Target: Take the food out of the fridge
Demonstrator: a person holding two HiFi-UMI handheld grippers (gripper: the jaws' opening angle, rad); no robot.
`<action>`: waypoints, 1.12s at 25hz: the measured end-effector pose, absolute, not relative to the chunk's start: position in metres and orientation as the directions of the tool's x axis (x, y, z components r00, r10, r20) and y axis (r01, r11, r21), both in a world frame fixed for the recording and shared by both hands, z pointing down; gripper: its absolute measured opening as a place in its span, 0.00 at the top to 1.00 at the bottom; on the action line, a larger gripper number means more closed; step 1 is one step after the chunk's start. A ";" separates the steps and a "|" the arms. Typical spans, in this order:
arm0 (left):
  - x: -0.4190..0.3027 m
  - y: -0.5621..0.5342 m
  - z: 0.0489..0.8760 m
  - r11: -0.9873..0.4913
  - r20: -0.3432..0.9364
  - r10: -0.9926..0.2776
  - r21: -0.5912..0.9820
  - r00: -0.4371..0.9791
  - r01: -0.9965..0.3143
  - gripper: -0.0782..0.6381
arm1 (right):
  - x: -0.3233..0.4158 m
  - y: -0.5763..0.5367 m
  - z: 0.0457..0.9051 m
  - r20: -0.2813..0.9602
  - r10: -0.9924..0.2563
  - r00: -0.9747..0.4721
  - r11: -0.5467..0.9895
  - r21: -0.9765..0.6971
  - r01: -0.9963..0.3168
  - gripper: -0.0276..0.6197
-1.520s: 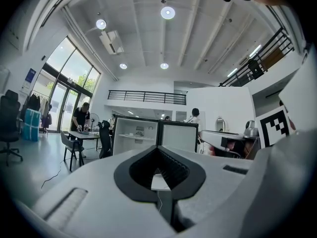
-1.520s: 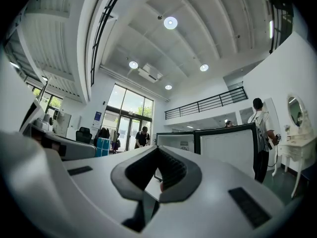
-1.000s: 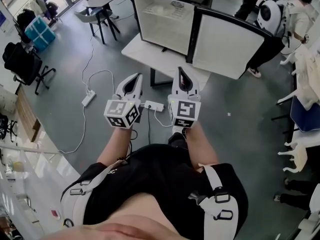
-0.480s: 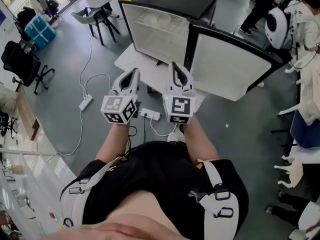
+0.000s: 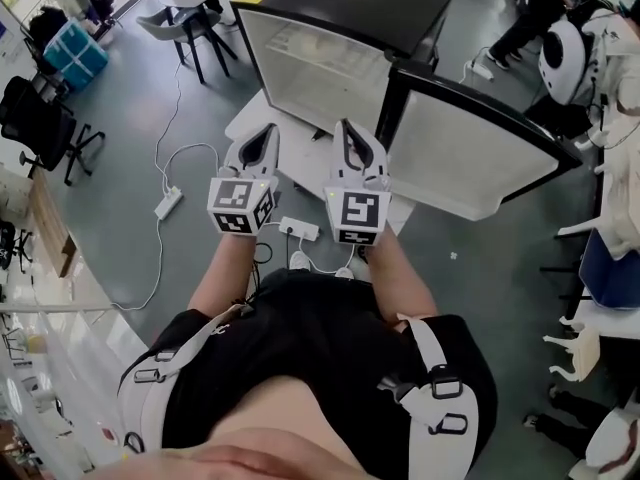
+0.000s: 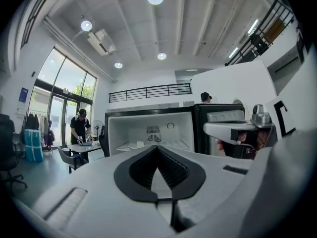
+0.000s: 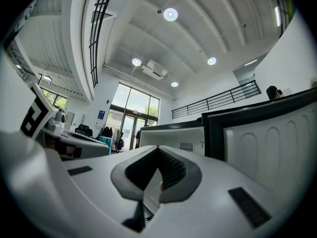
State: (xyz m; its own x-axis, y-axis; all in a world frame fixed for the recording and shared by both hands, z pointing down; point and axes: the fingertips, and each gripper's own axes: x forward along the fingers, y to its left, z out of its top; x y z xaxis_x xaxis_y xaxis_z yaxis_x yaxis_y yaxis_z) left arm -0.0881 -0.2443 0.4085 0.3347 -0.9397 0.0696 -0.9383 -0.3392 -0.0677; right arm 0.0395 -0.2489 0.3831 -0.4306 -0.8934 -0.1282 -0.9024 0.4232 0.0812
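Observation:
A black fridge (image 5: 340, 48) with a white inside stands on a low white table, its door (image 5: 470, 153) swung wide to the right. In the left gripper view its shelf (image 6: 148, 144) holds a few pale items, too small to make out. My left gripper (image 5: 262, 133) and right gripper (image 5: 347, 128) are held side by side in front of the open compartment, short of it. Both are shut with nothing between the jaws. The left gripper (image 6: 157, 148) points level at the fridge's inside. The right gripper (image 7: 158, 149) points towards the fridge (image 7: 173, 138) and its door (image 7: 270, 143).
A white power strip (image 5: 300, 230) and cables lie on the grey floor by my feet. Chairs (image 5: 190, 28), a black office chair (image 5: 35, 118) and a blue box (image 5: 75, 43) stand at the left. People stand at the back right (image 5: 565, 48), and a person (image 6: 79, 128) works at a table.
I have moved closer to the fridge, which now fills more of the head view. Both grippers went forward together and stayed shut.

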 end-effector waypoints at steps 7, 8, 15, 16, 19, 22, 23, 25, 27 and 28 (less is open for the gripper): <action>-0.094 -0.290 0.403 -0.415 0.077 -0.908 -0.280 0.411 -0.866 0.86 | 0.030 -0.277 0.396 -0.085 -0.909 -0.408 0.403 0.070 -0.912 0.95; -0.093 -0.297 0.403 -0.433 0.090 -0.899 -0.316 0.428 -0.844 0.81 | 0.029 -0.280 0.396 -0.083 -0.910 -0.406 0.401 0.075 -0.913 0.95; -0.081 -0.345 0.413 -0.509 0.200 -0.847 -0.576 0.493 -0.640 0.70 | 0.033 -0.293 0.401 -0.068 -0.927 -0.368 0.363 0.082 -0.928 0.95; -0.080 -0.352 0.415 -0.505 0.218 -0.845 -0.623 0.488 -0.597 0.70 | 0.035 -0.294 0.401 -0.070 -0.930 -0.362 0.356 0.083 -0.931 0.95; -0.079 -0.374 0.424 -0.479 0.271 -0.851 -0.754 0.450 -0.451 0.69 | 0.038 -0.297 0.401 -0.072 -0.936 -0.345 0.339 0.085 -0.937 0.95; -0.082 -0.398 0.438 -0.448 0.328 -0.859 -0.853 0.394 -0.268 0.67 | 0.042 -0.296 0.403 -0.068 -0.942 -0.329 0.323 0.091 -0.942 0.95; -0.083 -0.407 0.443 -0.452 0.349 -0.855 -0.863 0.384 -0.224 0.67 | 0.044 -0.296 0.403 -0.067 -0.944 -0.324 0.317 0.095 -0.944 0.95; -0.084 -0.425 0.452 -0.470 0.391 -0.843 -0.870 0.368 -0.152 0.66 | 0.048 -0.295 0.403 -0.068 -0.948 -0.312 0.304 0.108 -0.946 0.95; -0.085 -0.440 0.458 -0.475 0.423 -0.836 -0.877 0.350 -0.075 0.66 | 0.053 -0.295 0.405 -0.071 -0.952 -0.298 0.289 0.121 -0.950 0.95; -0.083 -0.445 0.461 -0.476 0.435 -0.831 -0.878 0.347 -0.040 0.66 | 0.055 -0.294 0.405 -0.071 -0.954 -0.292 0.282 0.125 -0.951 0.95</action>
